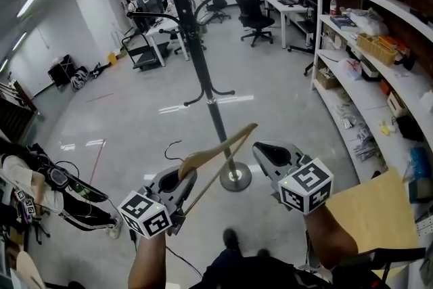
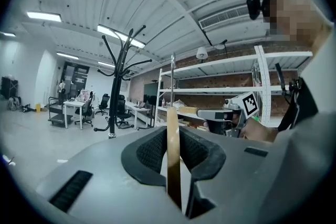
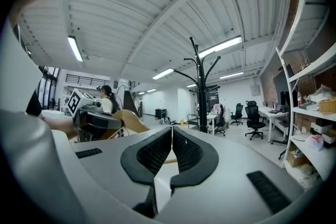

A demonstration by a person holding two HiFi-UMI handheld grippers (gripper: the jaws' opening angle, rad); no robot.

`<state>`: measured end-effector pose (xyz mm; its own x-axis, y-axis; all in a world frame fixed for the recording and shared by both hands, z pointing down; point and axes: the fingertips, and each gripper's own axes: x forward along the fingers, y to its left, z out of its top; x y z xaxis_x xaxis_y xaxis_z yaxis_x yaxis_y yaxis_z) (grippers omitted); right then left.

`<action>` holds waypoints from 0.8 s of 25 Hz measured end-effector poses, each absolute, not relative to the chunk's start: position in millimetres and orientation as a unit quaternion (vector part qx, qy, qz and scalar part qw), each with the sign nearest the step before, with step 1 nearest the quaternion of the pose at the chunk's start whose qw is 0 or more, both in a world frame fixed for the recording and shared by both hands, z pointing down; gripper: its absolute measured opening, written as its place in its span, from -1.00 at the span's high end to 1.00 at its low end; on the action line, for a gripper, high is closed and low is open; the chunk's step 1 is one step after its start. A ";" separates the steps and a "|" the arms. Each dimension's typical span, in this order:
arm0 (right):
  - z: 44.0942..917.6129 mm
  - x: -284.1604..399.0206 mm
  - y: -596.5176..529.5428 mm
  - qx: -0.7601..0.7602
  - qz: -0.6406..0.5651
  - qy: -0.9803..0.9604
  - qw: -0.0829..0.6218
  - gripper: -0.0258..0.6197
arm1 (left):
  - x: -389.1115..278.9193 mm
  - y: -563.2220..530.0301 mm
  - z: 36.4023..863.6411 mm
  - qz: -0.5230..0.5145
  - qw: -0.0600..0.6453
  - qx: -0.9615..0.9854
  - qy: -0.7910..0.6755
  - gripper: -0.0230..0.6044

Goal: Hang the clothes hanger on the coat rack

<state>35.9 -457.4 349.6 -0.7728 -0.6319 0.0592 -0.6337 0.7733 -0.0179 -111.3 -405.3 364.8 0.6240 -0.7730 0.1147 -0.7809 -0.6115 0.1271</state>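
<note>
Curved wooden hanger [image 1: 218, 149] clenched in the left tool [image 1: 181, 181]; right tool [image 1: 269, 153] pinched shut, empty; slim black branching coat rack [image 1: 201, 68] upright just beyond

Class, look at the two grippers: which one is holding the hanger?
The left gripper: its jaws are clamped on the wooden hanger. The right gripper has its jaws shut on nothing.

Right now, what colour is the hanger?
Light tan wood hanger; the head view shows it best.
</note>
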 end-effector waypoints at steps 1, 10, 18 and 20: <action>349.3 33.8 -465.8 0.334 0.017 -0.942 0.027 0.90 | -112.4 -416.5 363.2 0.024 0.081 0.899 -0.429 0.76; 329.8 5.8 -568.1 0.343 -0.017 -0.939 0.028 0.90 | -128.9 -538.2 341.9 0.040 0.055 0.928 -0.367 0.76; 307.0 -27.6 -655.0 0.370 -0.029 -0.929 0.013 0.90 | -143.3 -647.2 310.2 0.062 0.035 0.949 -0.306 0.76; 305.9 -33.7 -670.8 0.376 -0.031 -0.926 0.013 0.90 | -148.4 -669.0 305.3 0.065 0.034 0.952 -0.296 0.76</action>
<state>-33.7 -670.8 305.9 -0.7165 -0.6976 -0.0003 -0.6960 0.7148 0.0673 -148.4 -669.0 305.3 0.8161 -0.5597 0.1438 -0.5686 -0.8222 0.0269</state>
